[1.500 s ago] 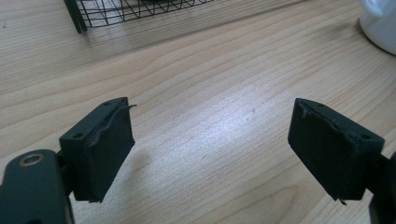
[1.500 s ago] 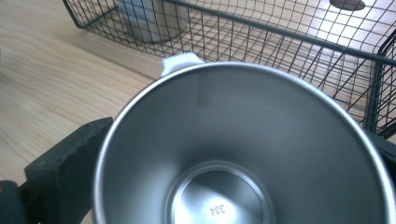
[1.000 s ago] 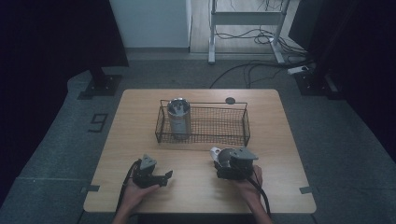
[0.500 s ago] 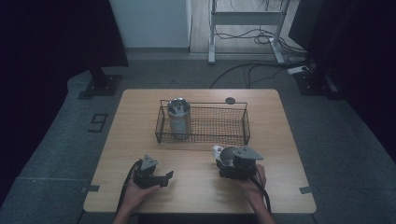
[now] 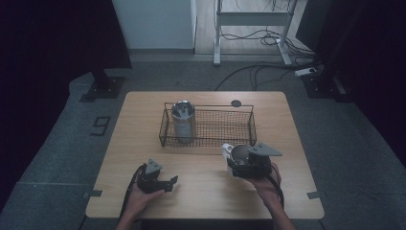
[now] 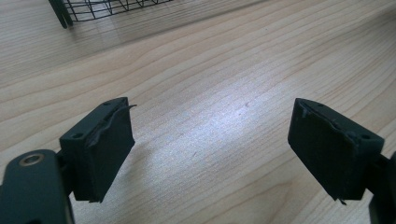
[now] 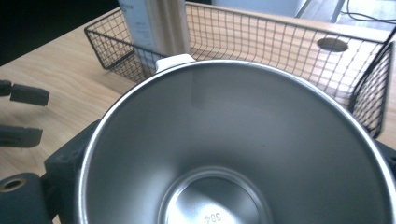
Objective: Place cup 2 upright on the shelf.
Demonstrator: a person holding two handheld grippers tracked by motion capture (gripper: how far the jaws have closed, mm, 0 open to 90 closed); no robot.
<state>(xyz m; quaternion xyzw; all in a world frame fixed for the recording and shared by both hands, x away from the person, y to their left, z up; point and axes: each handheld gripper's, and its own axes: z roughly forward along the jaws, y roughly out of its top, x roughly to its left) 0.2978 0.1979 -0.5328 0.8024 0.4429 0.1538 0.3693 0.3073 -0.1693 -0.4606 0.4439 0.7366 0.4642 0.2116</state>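
- Left hand-held gripper [image 5: 168, 182]: it rests low over the bench [image 5: 206, 191] at the near left. In the left gripper view its jaws stand well apart with bare wood between them and nothing held. Keep it parked there, out of the transfer path.
- Wire basket [image 5: 208, 125]: it sits mid-bench with a steel canister [image 5: 183, 120] upright in its left end. The right part of the basket is free; aim for that section so the two vessels do not knock.
- Steel cup [image 5: 239, 152]: it is held just in front of the basket's near wall, mouth tilted toward the right gripper camera, white handle tab [image 7: 173, 60] pointing at the basket.
- Right hand-held gripper [image 5: 244, 165]: its jaws are closed on the cup's sides. Raise the cup until its base clears the basket rim, carry it forward, level it, then lower before releasing.
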